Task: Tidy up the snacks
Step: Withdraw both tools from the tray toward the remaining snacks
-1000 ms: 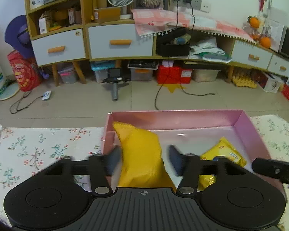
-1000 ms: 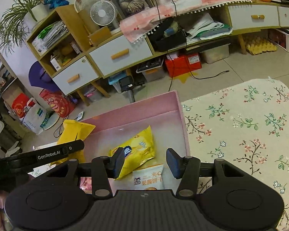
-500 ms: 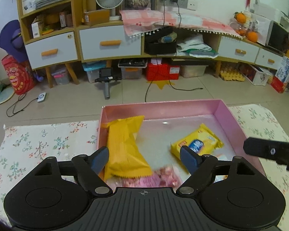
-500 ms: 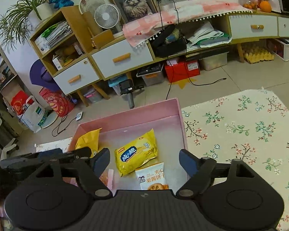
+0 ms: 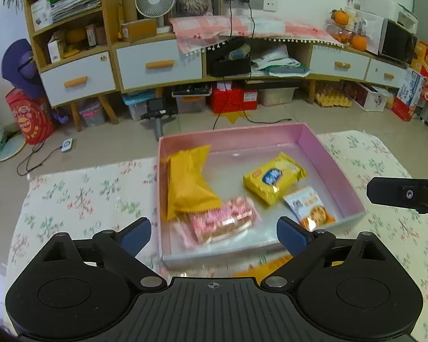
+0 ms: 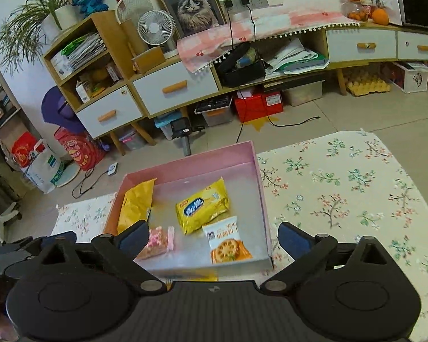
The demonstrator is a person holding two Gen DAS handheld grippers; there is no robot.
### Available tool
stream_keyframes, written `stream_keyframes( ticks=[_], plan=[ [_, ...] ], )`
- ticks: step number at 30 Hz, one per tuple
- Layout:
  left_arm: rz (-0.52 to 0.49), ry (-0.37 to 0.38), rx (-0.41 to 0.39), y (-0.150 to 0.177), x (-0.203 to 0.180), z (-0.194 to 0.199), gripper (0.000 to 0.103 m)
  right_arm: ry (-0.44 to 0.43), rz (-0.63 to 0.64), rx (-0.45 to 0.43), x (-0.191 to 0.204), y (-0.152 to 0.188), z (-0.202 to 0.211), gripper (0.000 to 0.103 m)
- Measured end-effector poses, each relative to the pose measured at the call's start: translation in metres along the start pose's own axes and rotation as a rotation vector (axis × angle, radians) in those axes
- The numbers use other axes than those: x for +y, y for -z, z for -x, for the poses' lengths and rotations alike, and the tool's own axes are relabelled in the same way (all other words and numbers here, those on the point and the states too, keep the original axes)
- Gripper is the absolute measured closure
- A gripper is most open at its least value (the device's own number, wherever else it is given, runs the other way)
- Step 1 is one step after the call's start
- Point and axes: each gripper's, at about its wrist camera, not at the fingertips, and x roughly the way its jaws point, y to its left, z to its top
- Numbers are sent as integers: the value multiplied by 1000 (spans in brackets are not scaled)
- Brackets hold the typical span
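Snacks (image 5: 191,182) now loose in pink box (image 5: 336,168), both grippers' fingers (image 5: 135,235) newly wide, empty.

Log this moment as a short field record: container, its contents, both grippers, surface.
container: pink box, open top, on the floral cloth
contents: plain yellow bag at the box's left; yellow packet with blue label in the middle; pink wafer pack near the front; white and orange biscuit packet front right
left gripper: jaws just opened wide, nothing between the pads
right gripper: jaws just opened wide, holding nothing
outside the box: a yellow edge just in front of the near wall, unclear what
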Motion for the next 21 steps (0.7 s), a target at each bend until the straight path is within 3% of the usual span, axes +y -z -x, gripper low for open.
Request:
stream_keyframes(
  ticks=[12, 21],
  plan=[
    [21, -6, 41, 51, 8, 35, 3, 48, 104, 18, 20, 30, 23, 24],
    [10, -19, 23, 81, 16, 43, 2, 49, 192, 11, 29, 49, 27, 24]
  ],
)
